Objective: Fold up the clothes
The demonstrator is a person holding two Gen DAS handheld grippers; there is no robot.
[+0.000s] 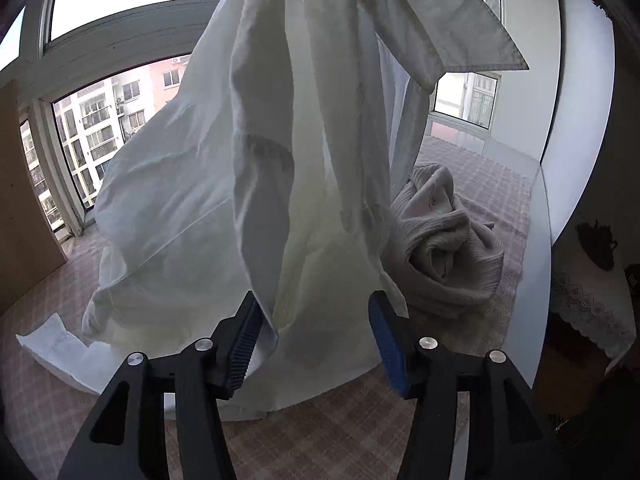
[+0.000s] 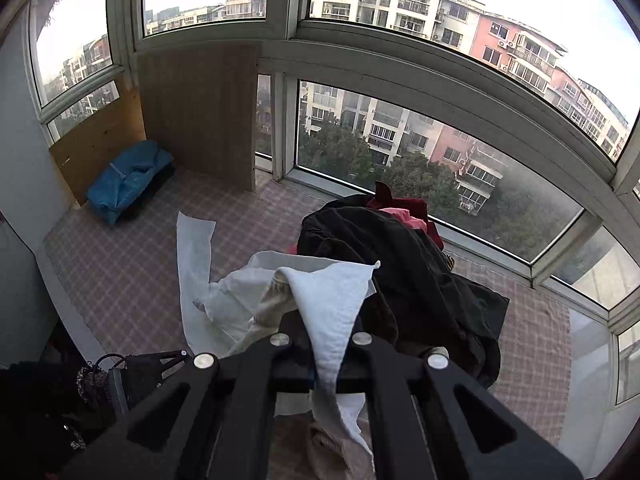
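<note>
Step in hand, lifting: your right claw (image 2: 320,344) grips the white shirt (image 1: 248,184); your left claw (image 1: 312,340), released beneath it, should next catch its hem.

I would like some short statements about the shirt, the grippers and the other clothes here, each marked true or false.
1. The white shirt hangs in the air in front of the left gripper. True.
2. The left gripper is shut on the shirt. False: its jaws stand apart, with cloth hanging between them.
3. The right gripper is shut on white cloth. True.
4. A beige sweater lies neatly folded beside the shirt. False: it lies crumpled in a heap.
5. A pile of dark clothes lies near the window. True.
6. The blue bundle lies on top of the dark pile. False: it lies apart, by the wooden board.
</note>
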